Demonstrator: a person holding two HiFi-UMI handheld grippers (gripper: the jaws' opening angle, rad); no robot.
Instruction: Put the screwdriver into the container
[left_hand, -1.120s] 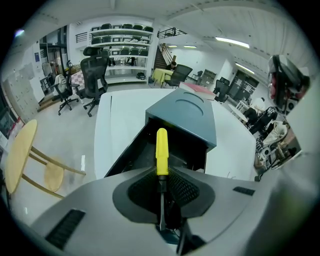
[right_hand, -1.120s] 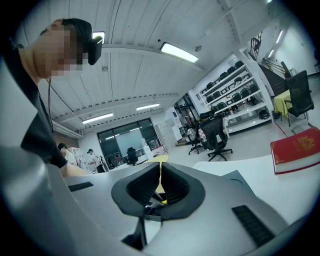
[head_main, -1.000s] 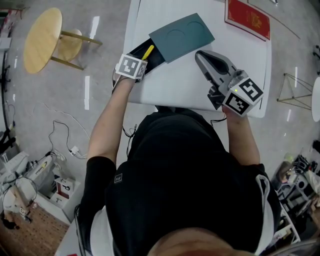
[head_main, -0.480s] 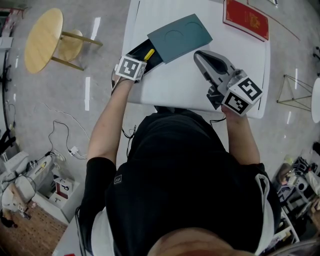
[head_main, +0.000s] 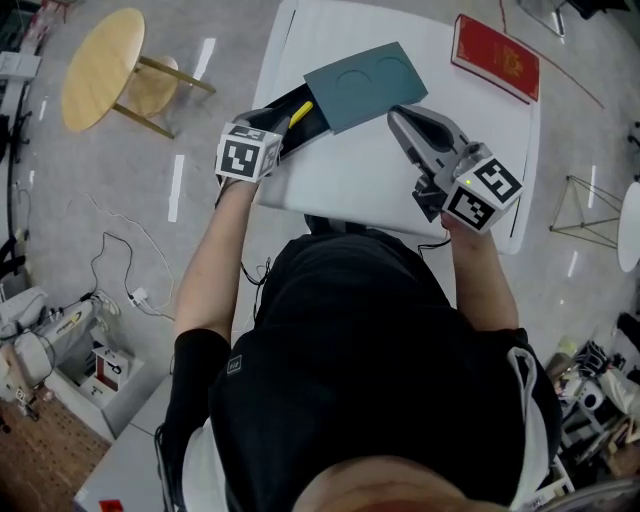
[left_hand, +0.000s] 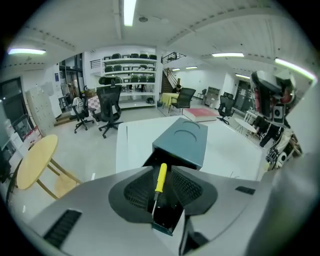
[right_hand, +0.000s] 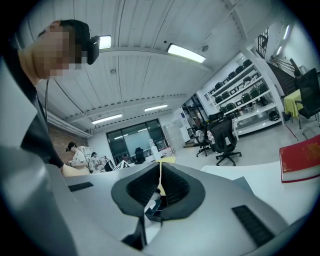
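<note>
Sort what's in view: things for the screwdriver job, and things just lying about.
For the job: yellow-handled screwdriver; teal container.
Lying about: red book; round wooden table; black office chair.

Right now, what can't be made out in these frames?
Container's far inside: head and left gripper views, covered by its teal lid.
Screwdriver's tip shape: left gripper view, too small against the black interior.
Red book's print: head view, too small; right gripper view, cut by the edge.
Table's near edge: head view, behind the person's torso.
</note>
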